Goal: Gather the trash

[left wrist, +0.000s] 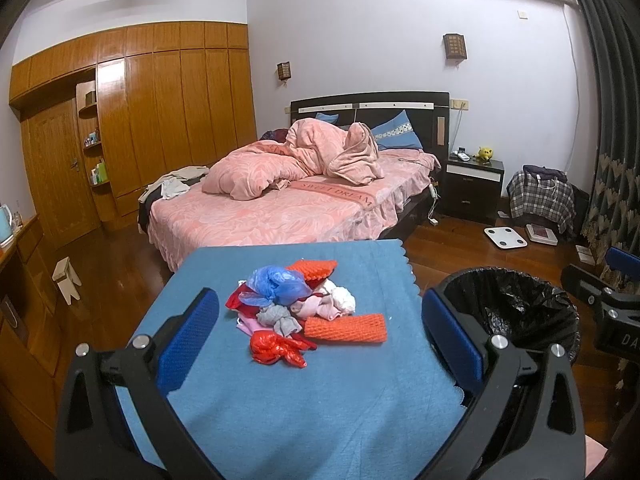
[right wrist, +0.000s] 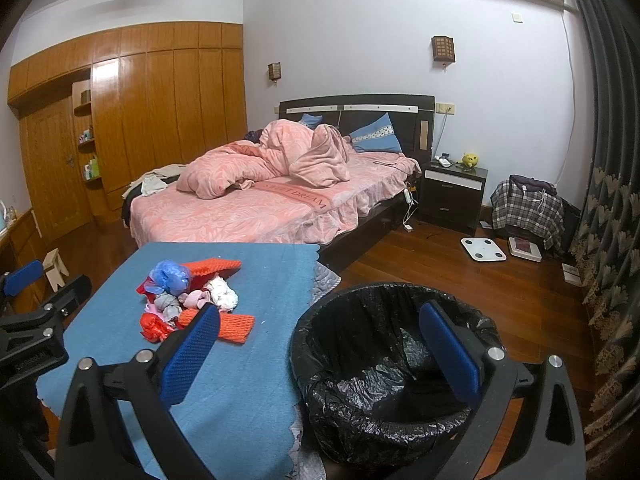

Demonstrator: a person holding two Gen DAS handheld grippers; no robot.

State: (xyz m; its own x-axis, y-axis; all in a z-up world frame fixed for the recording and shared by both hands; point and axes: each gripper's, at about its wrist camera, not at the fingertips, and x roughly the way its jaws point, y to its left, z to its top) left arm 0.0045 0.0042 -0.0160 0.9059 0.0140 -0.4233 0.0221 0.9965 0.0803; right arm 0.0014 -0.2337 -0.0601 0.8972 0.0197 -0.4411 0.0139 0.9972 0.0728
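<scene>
A pile of trash [left wrist: 300,304] lies on a blue-covered table [left wrist: 320,400]: a blue plastic bag [left wrist: 278,286], a red plastic bag [left wrist: 278,348], two orange foam nets [left wrist: 346,328], crumpled tissues and cloth bits. The pile also shows in the right wrist view [right wrist: 192,300]. A bin lined with a black bag [right wrist: 392,372] stands right of the table; it also shows in the left wrist view [left wrist: 516,312]. My left gripper [left wrist: 320,340] is open and empty, hovering over the table just short of the pile. My right gripper [right wrist: 320,344] is open and empty, over the gap between table and bin.
A bed with pink bedding [left wrist: 288,196] stands behind the table. A wooden wardrobe [left wrist: 160,120] fills the left wall. A dark nightstand [left wrist: 472,184], a white scale [left wrist: 505,237] and a plaid-covered chair [left wrist: 540,200] are on the wooden floor at right. A small stool [left wrist: 66,276] stands at left.
</scene>
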